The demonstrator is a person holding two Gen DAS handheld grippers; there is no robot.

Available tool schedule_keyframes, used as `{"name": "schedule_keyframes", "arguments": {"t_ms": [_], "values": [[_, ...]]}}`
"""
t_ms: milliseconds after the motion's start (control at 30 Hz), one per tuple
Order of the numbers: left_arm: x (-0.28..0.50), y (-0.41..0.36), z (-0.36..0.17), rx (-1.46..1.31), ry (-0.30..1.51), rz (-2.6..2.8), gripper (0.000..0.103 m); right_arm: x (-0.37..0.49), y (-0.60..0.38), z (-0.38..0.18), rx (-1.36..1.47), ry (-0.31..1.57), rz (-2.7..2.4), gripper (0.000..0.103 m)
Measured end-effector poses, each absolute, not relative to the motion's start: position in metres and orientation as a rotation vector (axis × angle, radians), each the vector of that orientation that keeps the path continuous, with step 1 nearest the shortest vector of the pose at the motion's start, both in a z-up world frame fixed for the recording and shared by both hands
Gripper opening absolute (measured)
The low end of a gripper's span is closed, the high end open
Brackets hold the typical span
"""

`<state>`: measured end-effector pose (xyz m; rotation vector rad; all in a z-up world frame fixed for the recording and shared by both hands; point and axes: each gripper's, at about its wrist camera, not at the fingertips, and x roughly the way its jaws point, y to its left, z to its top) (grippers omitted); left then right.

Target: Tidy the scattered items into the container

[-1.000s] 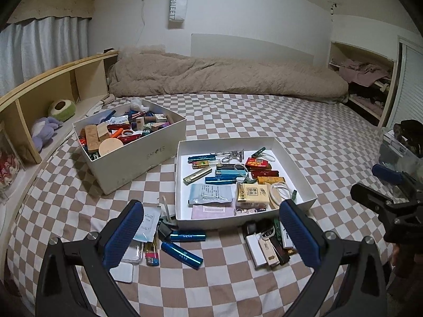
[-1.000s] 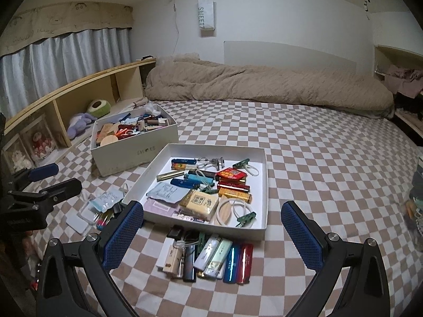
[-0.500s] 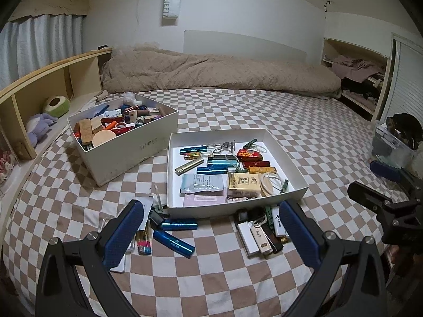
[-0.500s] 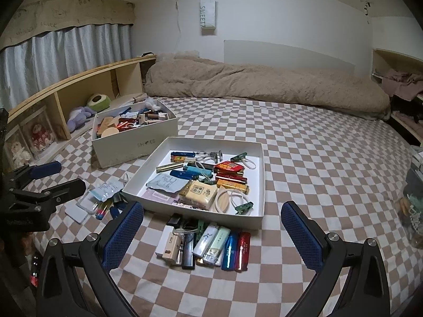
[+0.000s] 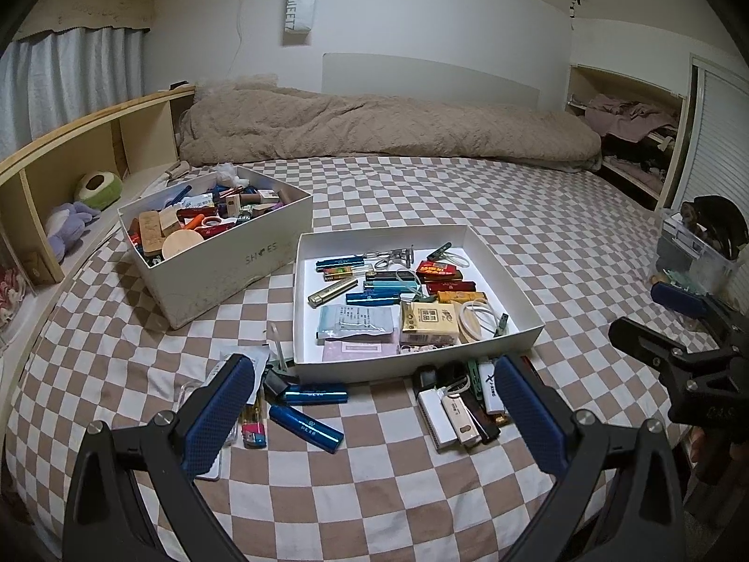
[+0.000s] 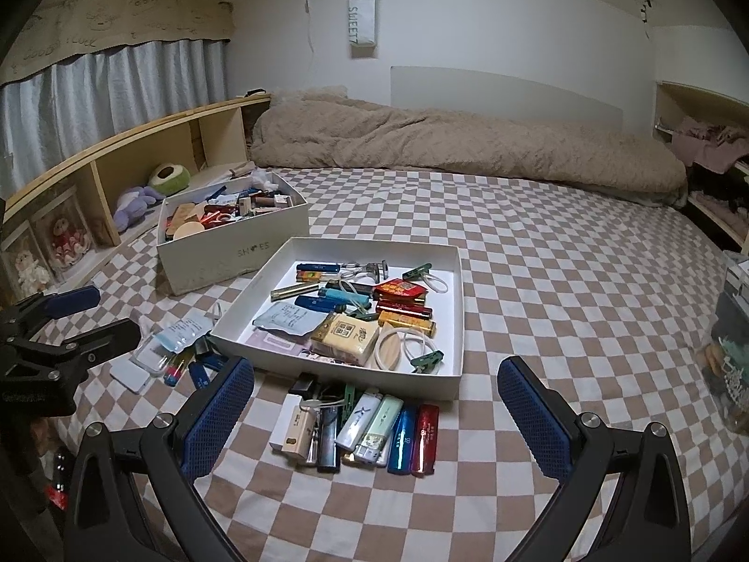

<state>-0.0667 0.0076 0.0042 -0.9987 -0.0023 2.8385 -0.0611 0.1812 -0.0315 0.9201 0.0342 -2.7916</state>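
Observation:
A shallow white tray holding lighters, clips and packets sits on the checkered bed. Loose items lie in front of it: a row of lighters and small boxes, two blue tubes and a clump of packets and pens to the left. My left gripper hovers open above the bed before the tray, empty. My right gripper is open too, straddling the row of lighters from above, holding nothing.
A deep white shoe box full of odds and ends stands left of the tray. A wooden shelf with soft toys runs along the left. A beige duvet lies at the back. A clear bin sits right.
Both grippers have drifted slightly, so the tray and loose items sit a bit higher and nearer in view. Both stay open and empty; nothing on the bed has moved.

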Motion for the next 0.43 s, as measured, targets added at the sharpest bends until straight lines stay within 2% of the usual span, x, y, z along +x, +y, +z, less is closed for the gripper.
{"name": "schedule_keyframes", "arguments": {"t_ms": [433], "values": [[-0.0673,0.003,0.0059,-0.979,-0.032,2.856,0.103,-0.0605,0.1804,-0.0331,0.926,0.039,-2.793,0.103]]}}
